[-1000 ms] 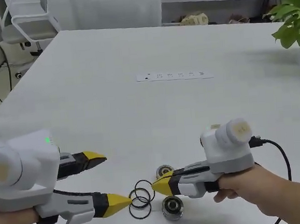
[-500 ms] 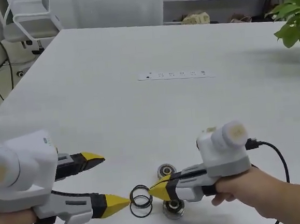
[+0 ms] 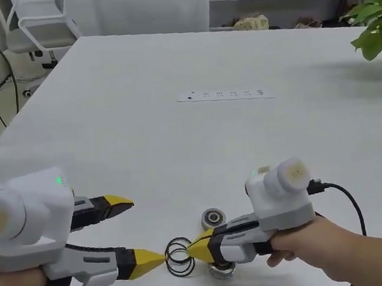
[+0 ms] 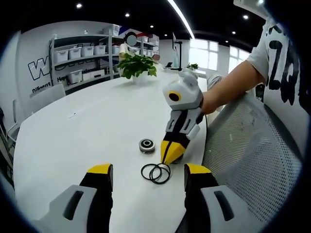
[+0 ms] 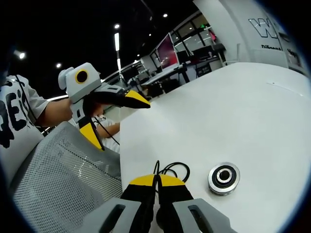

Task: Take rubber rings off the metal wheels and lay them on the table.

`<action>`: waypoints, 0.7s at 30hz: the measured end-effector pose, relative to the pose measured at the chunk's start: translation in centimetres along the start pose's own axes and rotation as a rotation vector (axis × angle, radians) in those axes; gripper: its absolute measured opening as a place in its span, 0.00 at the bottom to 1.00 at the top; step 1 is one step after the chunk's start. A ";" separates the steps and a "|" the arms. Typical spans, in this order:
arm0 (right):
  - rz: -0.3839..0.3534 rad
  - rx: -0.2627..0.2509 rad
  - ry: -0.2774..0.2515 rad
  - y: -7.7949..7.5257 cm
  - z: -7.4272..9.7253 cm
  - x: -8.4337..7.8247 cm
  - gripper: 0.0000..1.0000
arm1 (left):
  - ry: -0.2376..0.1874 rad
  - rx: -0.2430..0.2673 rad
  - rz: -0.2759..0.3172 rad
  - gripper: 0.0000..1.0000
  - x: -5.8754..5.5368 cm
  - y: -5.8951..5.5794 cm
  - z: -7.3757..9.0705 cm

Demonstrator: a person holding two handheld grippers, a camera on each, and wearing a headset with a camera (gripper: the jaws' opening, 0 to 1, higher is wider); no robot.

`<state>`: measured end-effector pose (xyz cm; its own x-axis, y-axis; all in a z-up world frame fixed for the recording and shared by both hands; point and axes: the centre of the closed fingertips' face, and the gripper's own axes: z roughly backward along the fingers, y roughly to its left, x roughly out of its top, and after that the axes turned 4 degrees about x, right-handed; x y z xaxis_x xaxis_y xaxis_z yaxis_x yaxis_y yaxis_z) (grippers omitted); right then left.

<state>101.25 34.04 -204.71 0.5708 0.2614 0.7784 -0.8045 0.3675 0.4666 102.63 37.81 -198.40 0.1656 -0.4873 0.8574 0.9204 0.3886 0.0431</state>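
Hand-held grippers sat low over the tabletop (image 3: pixel 178 150), tips facing.
Left hand-held gripper (image 3: pixel 147 229) was open; right hand-held gripper (image 3: pixel 190 249) was closed, tip at loose rubber rings (image 3: pixel 178 258) lying near a metal wheel (image 3: pixel 213 217).

White yellow-tipped left gripper (image 3: pixel 148 229), right gripper (image 3: pixel 190 249), black cable (image 3: pixel 341 188)
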 end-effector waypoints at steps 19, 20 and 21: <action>0.011 -0.039 0.023 -0.8 -0.1 -0.6 0.00 | 0.012 -0.002 -0.003 0.57 -0.2 -0.1 -0.1; 0.014 -0.044 0.023 -0.9 -0.1 -0.7 0.00 | 0.013 -0.004 -0.003 0.57 -0.2 -0.2 -0.1; 0.017 -0.046 0.023 -0.9 -0.1 -0.7 0.00 | 0.014 -0.005 -0.003 0.57 -0.2 -0.2 -0.1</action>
<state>101.64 33.57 -205.69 0.5611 0.2884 0.7759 -0.8060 0.4037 0.4328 102.43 37.75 -198.64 0.1677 -0.4990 0.8502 0.9226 0.3834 0.0431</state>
